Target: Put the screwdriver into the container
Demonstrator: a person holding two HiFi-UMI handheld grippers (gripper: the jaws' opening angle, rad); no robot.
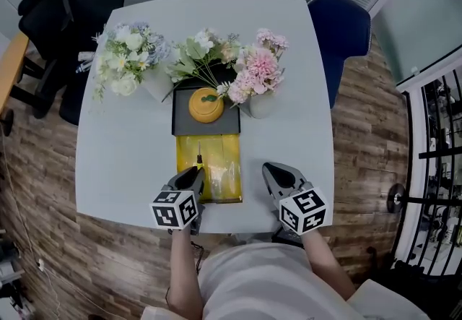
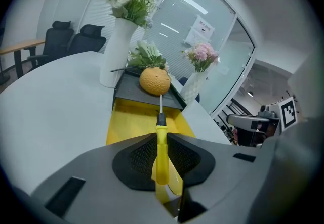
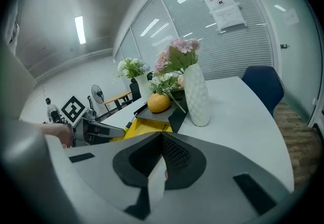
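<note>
Left gripper point(image 2: 161, 139) pinched the screwdriver point(image 2: 161, 160) by its yellow handle, tip pointing far, over the near-left part of the yellow container point(image 1: 228, 160). Best bet: lower it level, well inside the walls, then spread the jaws. Right gripper point(image 3: 162, 139) sat pressed together, empty, to the container's right. The count: one screwdriver, one container, one dark tray point(image 1: 180, 123), one orange ornament point(image 1: 206, 104), three flower bunches point(image 1: 126, 58).

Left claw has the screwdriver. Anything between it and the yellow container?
Nothing visible. The screwdriver, shut in the left claw, hangs over the open container; the orange fruit sits beyond it.
</note>
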